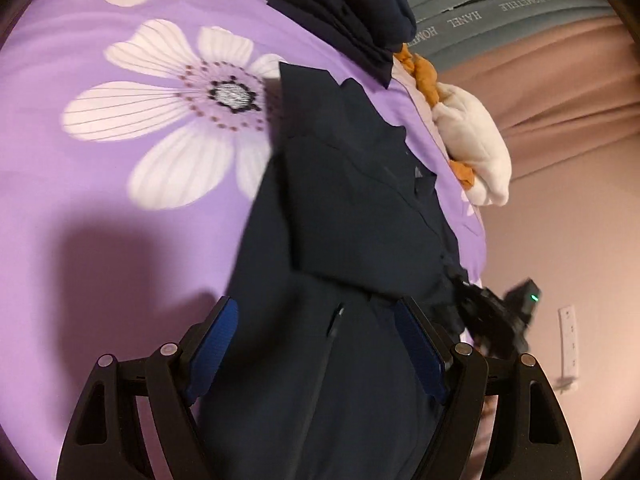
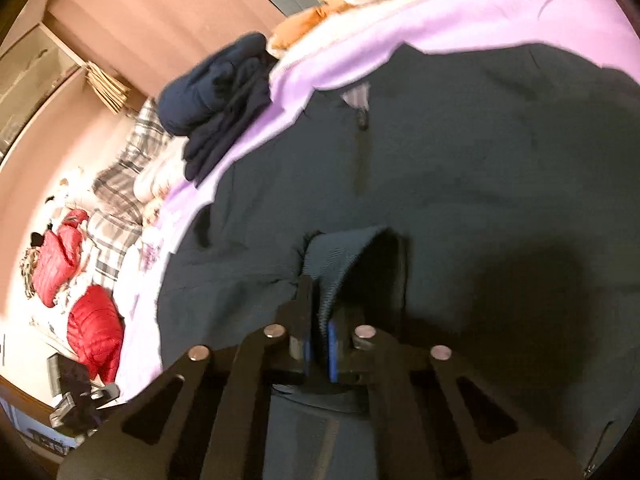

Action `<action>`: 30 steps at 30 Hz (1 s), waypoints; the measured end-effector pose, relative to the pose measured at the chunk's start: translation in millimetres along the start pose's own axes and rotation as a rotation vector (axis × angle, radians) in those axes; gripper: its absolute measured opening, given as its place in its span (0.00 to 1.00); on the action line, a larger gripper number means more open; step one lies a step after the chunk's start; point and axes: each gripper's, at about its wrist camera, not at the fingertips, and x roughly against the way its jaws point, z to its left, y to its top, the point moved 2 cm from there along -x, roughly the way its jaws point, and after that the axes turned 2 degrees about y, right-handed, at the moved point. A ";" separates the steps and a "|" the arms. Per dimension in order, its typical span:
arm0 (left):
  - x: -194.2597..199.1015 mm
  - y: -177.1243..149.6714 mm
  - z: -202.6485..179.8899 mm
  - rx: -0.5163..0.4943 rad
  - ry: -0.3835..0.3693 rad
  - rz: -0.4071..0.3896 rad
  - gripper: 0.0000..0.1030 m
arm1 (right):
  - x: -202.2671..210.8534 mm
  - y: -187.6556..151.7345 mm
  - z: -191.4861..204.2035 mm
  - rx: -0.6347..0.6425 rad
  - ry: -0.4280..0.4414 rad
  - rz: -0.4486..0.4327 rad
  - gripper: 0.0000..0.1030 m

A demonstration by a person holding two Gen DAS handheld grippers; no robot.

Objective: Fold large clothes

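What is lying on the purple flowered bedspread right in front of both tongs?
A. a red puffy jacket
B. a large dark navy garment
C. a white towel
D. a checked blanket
B: the large dark navy garment is spread over the purple bedspread; the right tongs are shut on a fold of it, while the left tongs stand open above it.

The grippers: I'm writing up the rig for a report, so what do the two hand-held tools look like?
Both the left gripper and the right gripper are matte black, with angular linkage arms cut by triangular openings and joined by round silver pins. The fingers carry textured blue pads. No cables or sleeves show.
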 end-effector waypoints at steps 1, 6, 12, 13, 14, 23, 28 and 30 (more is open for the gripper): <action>-8.2 3.7 -6.0 0.009 -0.012 0.005 0.77 | 9.4 5.9 4.0 0.001 0.008 -0.028 0.04; -31.2 19.8 -21.4 0.027 -0.054 0.010 0.77 | 94.9 43.8 0.5 -0.026 0.045 -0.299 0.04; -59.5 41.2 -28.8 0.069 -0.083 0.014 0.77 | 151.1 49.3 -57.2 -0.097 -0.129 -0.410 0.04; -63.1 43.4 -29.7 0.073 -0.083 0.015 0.77 | 150.2 45.2 -70.4 -0.119 -0.150 -0.388 0.04; -70.9 48.2 -32.2 0.079 -0.090 0.020 0.77 | 147.8 41.7 -78.9 -0.132 -0.166 -0.368 0.04; -107.0 76.9 -31.6 0.200 -0.131 -0.053 0.75 | 123.3 20.8 -103.2 -0.147 -0.190 -0.251 0.07; -94.3 87.4 -19.1 0.234 -0.065 -0.136 0.40 | 129.1 25.0 -93.5 -0.093 -0.178 -0.269 0.06; -88.6 87.7 -13.7 0.240 -0.051 -0.159 0.24 | 133.3 23.1 -92.2 -0.082 -0.171 -0.293 0.05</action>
